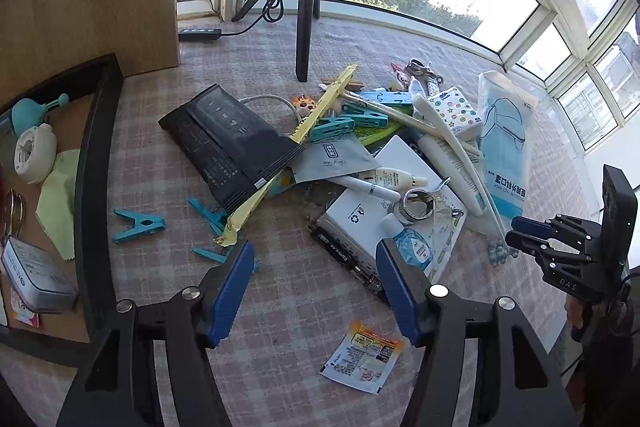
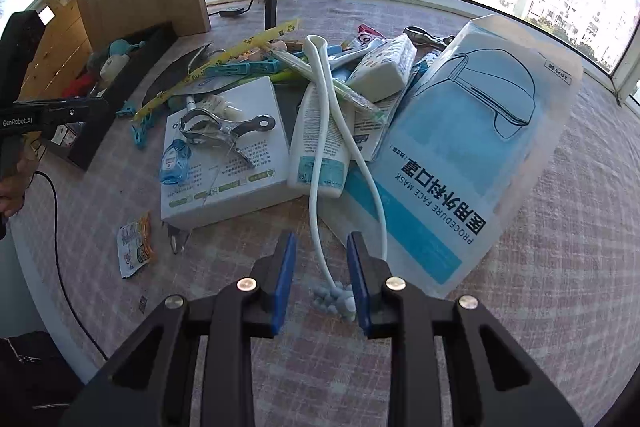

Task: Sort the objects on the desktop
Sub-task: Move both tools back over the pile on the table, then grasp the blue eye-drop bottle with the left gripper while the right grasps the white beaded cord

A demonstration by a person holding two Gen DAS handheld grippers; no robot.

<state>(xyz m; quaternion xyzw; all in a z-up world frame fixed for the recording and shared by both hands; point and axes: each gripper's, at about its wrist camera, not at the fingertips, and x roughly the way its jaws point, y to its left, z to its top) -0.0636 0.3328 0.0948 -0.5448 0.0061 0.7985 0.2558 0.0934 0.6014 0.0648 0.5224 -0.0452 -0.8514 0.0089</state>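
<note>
White cord: the long white cord (image 2: 320, 131) with a cluster of pale beads (image 2: 334, 297) at its near end is lying across the pile on the table (image 2: 540, 267), its loop draped over the white tube (image 2: 320, 143) and running up under the tissue pack (image 2: 384, 67)

Right hand-held gripper: the right hand-held gripper (image 2: 320, 267) is hanging low over the cord's near end, jaws narrowly parted and straddling it, gripping nothing; the beads are sitting just behind the blue pads (image 2: 286, 279)

Left hand-held gripper: the left hand-held gripper (image 1: 316, 291) is hovering wide and empty over bare cloth, near the black pen (image 1: 348, 259) and a blue clip (image 1: 138, 225)

Tray: the black tray (image 1: 98, 163) at the left is already holding several sorted things

Risk of dragging: I am judging that lifting the cord could pull the tube, tissue pack and sticks (image 2: 320, 75) along, since it is threading among them

Risk of slipping: the cord is looking thin and smooth, so it could be sliding out of a loose pinch

Risk of snagging: the face mask packet (image 2: 460, 147) is touching one strand and may be shifting with it
</note>
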